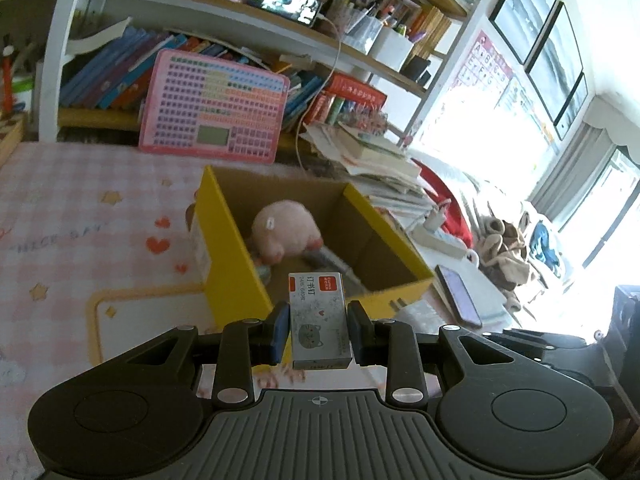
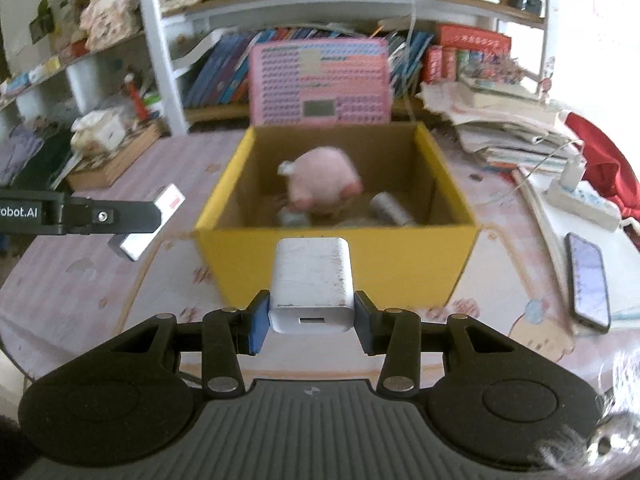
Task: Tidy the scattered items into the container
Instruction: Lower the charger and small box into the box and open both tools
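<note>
Left claw (image 1: 319, 330), "订书钉" box (image 1: 320, 320)

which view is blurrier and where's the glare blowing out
Right wrist view is blurrier: the yellow box and pink plush smear, while the held white charger stays sharp. Left wrist view is crisper, but window light on its right side washes out the bedding; shelves bow from fisheye.
</note>
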`<state>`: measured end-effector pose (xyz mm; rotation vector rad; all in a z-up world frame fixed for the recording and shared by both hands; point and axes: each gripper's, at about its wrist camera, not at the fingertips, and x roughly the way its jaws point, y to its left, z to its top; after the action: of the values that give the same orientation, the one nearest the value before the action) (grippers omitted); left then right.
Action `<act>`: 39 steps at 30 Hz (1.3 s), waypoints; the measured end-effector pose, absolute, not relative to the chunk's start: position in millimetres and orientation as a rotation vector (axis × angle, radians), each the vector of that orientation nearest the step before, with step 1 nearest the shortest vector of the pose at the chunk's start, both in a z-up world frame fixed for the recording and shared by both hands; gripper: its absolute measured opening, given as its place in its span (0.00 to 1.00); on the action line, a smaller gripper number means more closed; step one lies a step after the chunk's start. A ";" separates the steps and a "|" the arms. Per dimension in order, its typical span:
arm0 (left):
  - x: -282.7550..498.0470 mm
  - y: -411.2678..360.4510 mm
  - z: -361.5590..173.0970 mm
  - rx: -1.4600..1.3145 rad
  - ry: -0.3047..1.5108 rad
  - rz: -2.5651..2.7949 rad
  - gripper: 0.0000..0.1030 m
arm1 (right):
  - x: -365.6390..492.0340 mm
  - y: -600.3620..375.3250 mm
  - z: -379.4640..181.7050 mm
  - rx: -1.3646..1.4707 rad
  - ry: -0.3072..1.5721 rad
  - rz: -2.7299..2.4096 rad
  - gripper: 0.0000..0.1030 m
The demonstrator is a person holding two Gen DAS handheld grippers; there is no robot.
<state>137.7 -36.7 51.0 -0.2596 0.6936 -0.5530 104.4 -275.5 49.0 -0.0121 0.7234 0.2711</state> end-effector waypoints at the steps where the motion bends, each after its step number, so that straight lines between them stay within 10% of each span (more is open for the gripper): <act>1: 140.8 -39.8 52.4 -0.257 0.686 -0.550 0.28 | 109.6 -281.8 51.5 -0.008 0.713 0.268 0.39; 39: 245.7 -140.0 -1.0 0.040 0.835 -0.469 0.29 | 287.6 -285.7 -3.8 -0.264 0.823 0.502 0.40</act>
<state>245.7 -140.0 -1.0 0.0402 0.8353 -0.4694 287.6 -285.7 -3.8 -0.2638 0.8228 0.5016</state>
